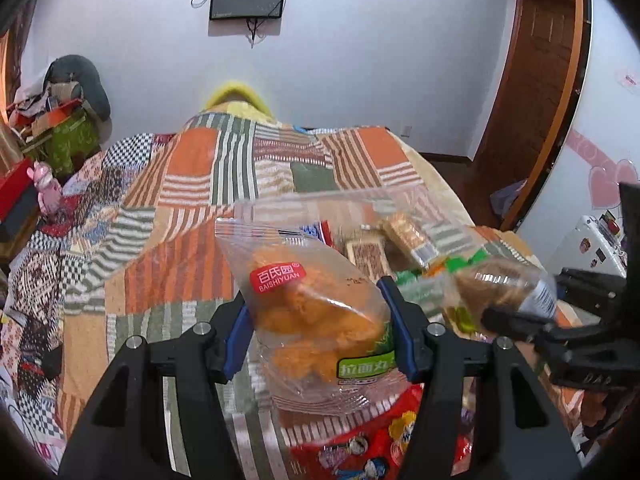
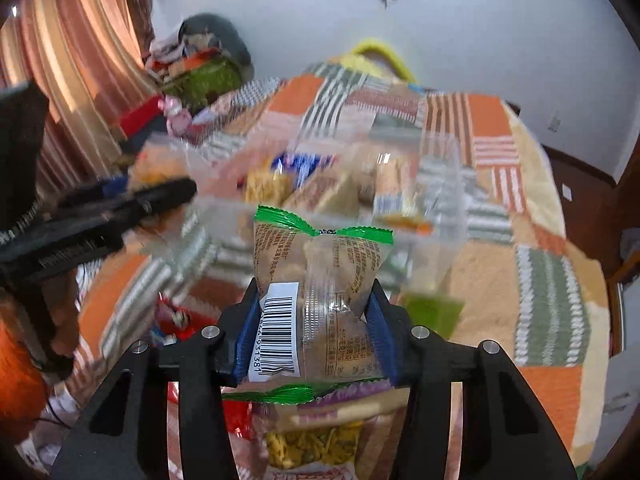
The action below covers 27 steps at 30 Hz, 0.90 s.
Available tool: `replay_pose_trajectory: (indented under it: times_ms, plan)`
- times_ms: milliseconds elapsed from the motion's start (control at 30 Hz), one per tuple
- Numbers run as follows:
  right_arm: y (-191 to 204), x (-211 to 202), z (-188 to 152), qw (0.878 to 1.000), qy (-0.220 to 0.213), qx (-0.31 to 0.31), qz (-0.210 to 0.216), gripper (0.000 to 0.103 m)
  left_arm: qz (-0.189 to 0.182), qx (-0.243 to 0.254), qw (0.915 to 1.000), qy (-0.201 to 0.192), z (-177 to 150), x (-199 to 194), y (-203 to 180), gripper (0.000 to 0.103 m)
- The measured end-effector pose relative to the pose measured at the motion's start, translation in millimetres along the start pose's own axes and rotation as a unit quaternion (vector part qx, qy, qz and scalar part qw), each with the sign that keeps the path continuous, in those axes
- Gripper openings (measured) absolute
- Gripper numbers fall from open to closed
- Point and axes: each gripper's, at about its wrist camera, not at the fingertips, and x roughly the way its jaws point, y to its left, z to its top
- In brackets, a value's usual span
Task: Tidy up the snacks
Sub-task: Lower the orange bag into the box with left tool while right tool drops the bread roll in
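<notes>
A: Nearest item, left wrist view?
B: Left gripper (image 1: 320,328), fingers pinching a clear packet of orange snack balls (image 1: 312,312), red label, held above the patchwork bed cover (image 1: 192,184).
A: Right side?
B: Right gripper (image 2: 312,332), fingers pinching a clear packet with green crimped ends (image 2: 320,280), barcode facing up.
A: Beyond that packet?
B: A clear plastic bag (image 2: 360,184) holding several wrapped snacks, lying on the bed cover; blurred.
A: Beneath the grippers?
B: Loose snack packs (image 2: 308,444), red and yellow.
</notes>
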Motion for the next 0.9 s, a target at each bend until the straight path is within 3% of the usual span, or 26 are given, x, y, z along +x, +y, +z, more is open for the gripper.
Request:
replay_pose_trajectory:
  times_ms: [367, 900]
  plan:
    - [-8, 8, 46, 0.998, -0.053, 0.008, -0.033, 0.046, 0.000, 0.011, 0.9999, -0.010, 41, 38, -7, 0.059]
    - [-22, 63, 68, 0.998, -0.005, 0.018, -0.053, 0.046, 0.014, -0.003, 0.9988, 0.046, 62, 127, 7, 0.059]
